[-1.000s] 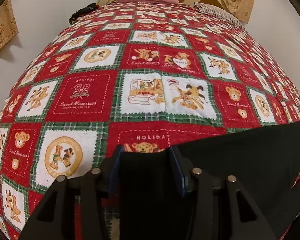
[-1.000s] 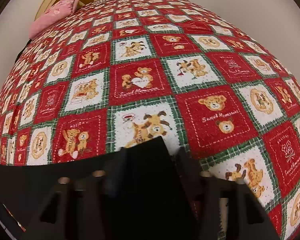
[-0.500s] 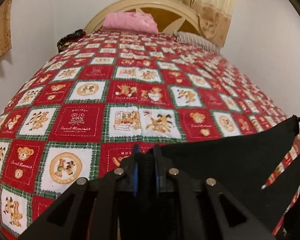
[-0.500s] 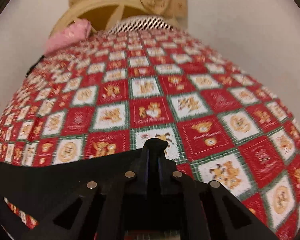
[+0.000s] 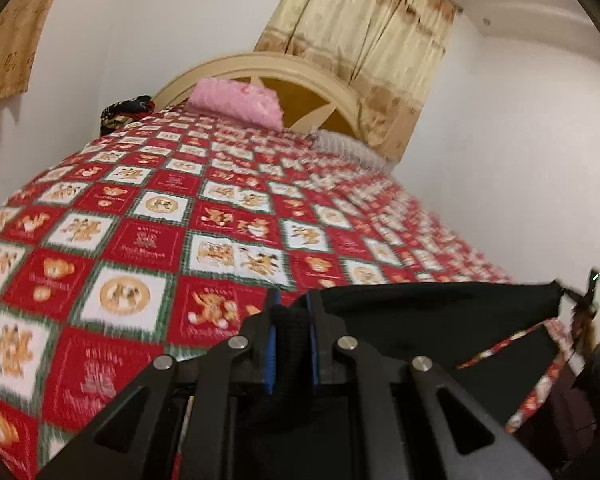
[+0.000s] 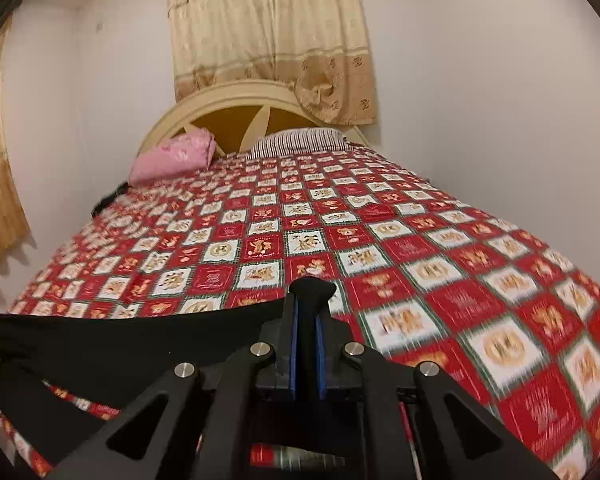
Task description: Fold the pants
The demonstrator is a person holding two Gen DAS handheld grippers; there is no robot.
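The left tongs (image 5: 293, 312) are clamped on a bunched corner of the black pants (image 5: 440, 312), the blue pads pressed against the cloth with a thick fold squeezed between them. From there the pants stretch away to the right of these tongs as a taut dark band, raised off the bed (image 5: 148, 240), with a second layer hanging below and a strip of the red quilt showing through the gap between the two.

The right tongs (image 6: 306, 308) are closed on the other corner; a small tuft of black cloth pokes out just past their tips. The pants (image 6: 120, 332) run off to the left of these tongs, held up over the near edge of the bed (image 6: 440, 280).

Ahead of both tongs, well apart from them, the red, white and green teddy-bear quilt covers the bed. At its far end lie a pink pillow (image 6: 172, 156) and, to its right, a striped pillow (image 6: 296, 140), both against the cream headboard (image 6: 236, 100). A beige curtain (image 6: 268, 40) hangs above.
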